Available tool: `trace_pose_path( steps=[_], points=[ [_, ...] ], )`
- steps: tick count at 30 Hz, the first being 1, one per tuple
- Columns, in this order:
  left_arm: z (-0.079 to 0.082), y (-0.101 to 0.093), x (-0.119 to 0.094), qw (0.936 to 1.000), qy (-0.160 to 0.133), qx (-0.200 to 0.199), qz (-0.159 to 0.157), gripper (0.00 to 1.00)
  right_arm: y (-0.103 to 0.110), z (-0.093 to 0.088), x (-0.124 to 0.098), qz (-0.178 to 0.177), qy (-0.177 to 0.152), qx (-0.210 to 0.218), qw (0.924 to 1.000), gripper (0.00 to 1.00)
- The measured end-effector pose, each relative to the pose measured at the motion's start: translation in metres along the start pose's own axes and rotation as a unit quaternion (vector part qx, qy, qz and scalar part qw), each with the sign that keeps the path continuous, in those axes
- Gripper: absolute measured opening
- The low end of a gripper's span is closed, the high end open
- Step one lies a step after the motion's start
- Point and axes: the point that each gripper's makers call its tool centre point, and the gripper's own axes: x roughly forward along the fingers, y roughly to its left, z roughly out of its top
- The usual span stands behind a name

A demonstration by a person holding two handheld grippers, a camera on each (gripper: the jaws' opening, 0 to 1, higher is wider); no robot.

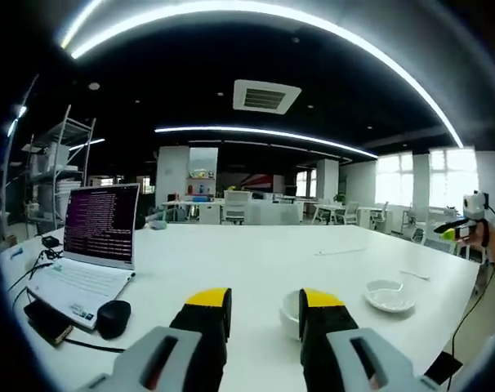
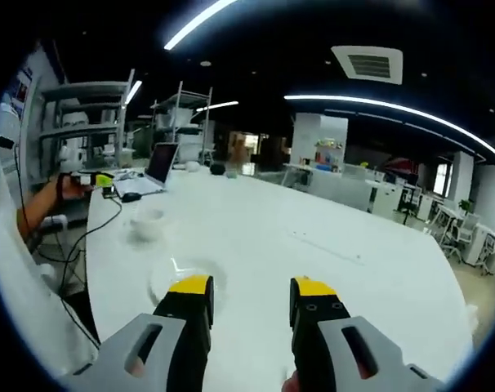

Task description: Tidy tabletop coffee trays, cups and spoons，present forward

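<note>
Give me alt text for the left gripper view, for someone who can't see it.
The open left gripper hovers over a white table, a white cup just beyond its jaws. A saucer and spoon lie to the right, an open laptop and mouse to the left.

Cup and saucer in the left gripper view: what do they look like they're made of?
The cup looks like white glazed ceramic: smooth, opaque, thick-rimmed, though partly hidden by the left gripper. The saucer looks the same, with a faint sheen along its rim. Plastic can't be ruled out.
</note>
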Motion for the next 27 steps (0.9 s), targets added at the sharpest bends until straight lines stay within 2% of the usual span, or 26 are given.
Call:
trace_pose_path(
  steps=[2,6,13,16,23,27],
  points=[
    [0.002,0.000,0.001,1.0000,0.003,0.008,-0.003,0.34,0.002,0.007,0.004,0.004,-0.003,-0.003,1.0000,0.38],
    [0.009,-0.006,0.006,0.9996,0.012,0.013,-0.023,0.33,0.011,0.034,0.022,0.018,-0.024,-0.001,0.9996,0.37],
    [0.008,-0.007,0.017,0.9987,0.034,0.027,-0.029,0.34,0.039,0.059,0.055,0.056,-0.020,-0.007,0.9982,0.33],
    [0.008,-0.014,0.020,0.9979,0.039,0.009,-0.051,0.34,0.051,0.069,0.068,0.071,-0.030,-0.019,0.9969,0.33],
    [0.009,-0.014,0.028,0.9973,0.053,0.013,-0.049,0.34,0.074,0.082,0.096,0.105,-0.012,-0.046,0.9933,0.33],
    [0.004,-0.014,0.035,0.9958,0.078,0.022,-0.043,0.33,0.088,0.087,0.112,0.121,0.005,-0.058,0.9909,0.33]
  ],
)
